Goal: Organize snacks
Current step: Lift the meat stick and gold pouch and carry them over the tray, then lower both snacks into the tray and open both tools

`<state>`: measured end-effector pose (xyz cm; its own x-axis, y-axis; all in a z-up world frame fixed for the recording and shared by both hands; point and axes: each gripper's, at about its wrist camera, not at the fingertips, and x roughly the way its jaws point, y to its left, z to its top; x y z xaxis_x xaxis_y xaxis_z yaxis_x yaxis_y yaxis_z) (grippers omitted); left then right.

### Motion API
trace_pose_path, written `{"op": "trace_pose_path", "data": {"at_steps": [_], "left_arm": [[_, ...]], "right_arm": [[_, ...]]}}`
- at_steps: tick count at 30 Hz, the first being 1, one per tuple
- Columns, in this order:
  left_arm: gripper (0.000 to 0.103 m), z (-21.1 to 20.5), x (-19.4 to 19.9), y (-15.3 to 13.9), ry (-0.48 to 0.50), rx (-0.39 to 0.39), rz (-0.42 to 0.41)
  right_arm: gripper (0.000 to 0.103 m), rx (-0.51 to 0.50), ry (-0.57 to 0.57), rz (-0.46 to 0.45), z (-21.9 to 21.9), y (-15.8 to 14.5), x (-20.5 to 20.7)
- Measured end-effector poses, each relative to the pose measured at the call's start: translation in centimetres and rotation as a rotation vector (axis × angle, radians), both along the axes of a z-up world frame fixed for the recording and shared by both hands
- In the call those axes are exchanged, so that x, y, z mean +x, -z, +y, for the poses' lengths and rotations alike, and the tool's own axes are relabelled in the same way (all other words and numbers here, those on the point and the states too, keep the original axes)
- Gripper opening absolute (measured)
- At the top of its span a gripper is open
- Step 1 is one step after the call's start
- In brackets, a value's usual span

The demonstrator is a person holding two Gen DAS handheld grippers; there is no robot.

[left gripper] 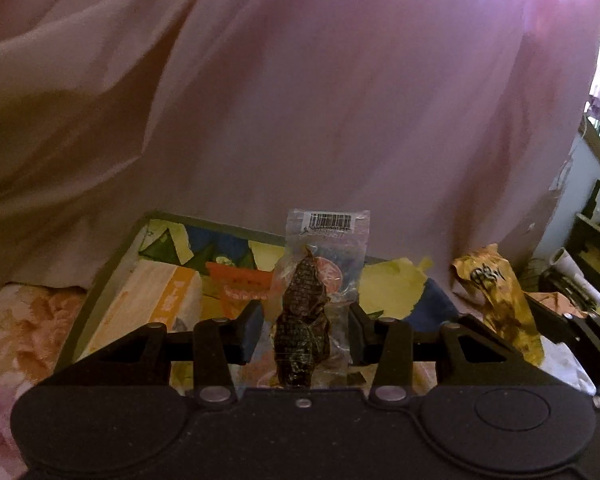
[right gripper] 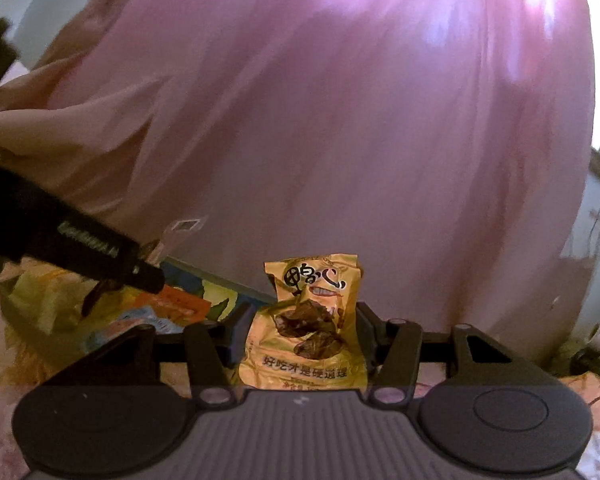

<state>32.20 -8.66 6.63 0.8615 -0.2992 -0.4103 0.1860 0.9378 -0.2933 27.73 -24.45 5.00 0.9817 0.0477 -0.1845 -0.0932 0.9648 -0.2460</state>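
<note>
My left gripper (left gripper: 306, 320) is shut on a clear plastic snack packet (left gripper: 320, 272) with dark brown contents and a barcode at its top, held upright above a tray (left gripper: 100, 280). My right gripper (right gripper: 296, 328) is shut on a yellow snack pouch (right gripper: 312, 320) with black characters, also held upright. The yellow pouch also shows in the left wrist view (left gripper: 496, 296), at the right. The left gripper's arm shows in the right wrist view (right gripper: 72, 244), at the left, with the clear packet's barcode end (right gripper: 186, 225) sticking up behind it.
The tray has a dark green rim and holds several packets, among them an orange-and-white packet (left gripper: 156, 304) and an orange packet (left gripper: 244, 284). A pink curtain (left gripper: 300, 100) hangs close behind. A floral cloth (left gripper: 16, 332) lies at left. Dark furniture (left gripper: 596, 248) stands at right.
</note>
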Motion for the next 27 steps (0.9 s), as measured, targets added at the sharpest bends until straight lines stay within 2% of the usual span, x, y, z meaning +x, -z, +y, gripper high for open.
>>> {"op": "trace_pose_path", "data": {"at_steps": [3, 7, 13, 25, 27], "left_arm": [[0.046, -0.4, 1.5, 0.5, -0.006, -0.012, 0.042], [0.046, -1.0, 2.5, 1.0, -0.011, 0.011, 0.070], [0.046, -1.6, 3.0, 1.5, -0.005, 0.040, 0.084], [0.047, -1.5, 3.4, 1.4, -0.009, 0.027, 0.109], [0.050, -1.4, 3.5, 1.5, -0.011, 0.025, 0.113]], "right_arm": [[0.058, 0.041, 0.011, 0.055, -0.6, 0.1, 2.3], [0.058, 0.108, 0.010, 0.133, -1.4, 0.9, 4.0], [0.058, 0.104, -0.008, 0.156, -1.1, 1.7, 4.1], [0.063, 0.105, -0.034, 0.185, -0.3, 2.0, 4.4], [0.064, 0.105, -0.033, 0.186, -0.4, 2.1, 4.3]]}}
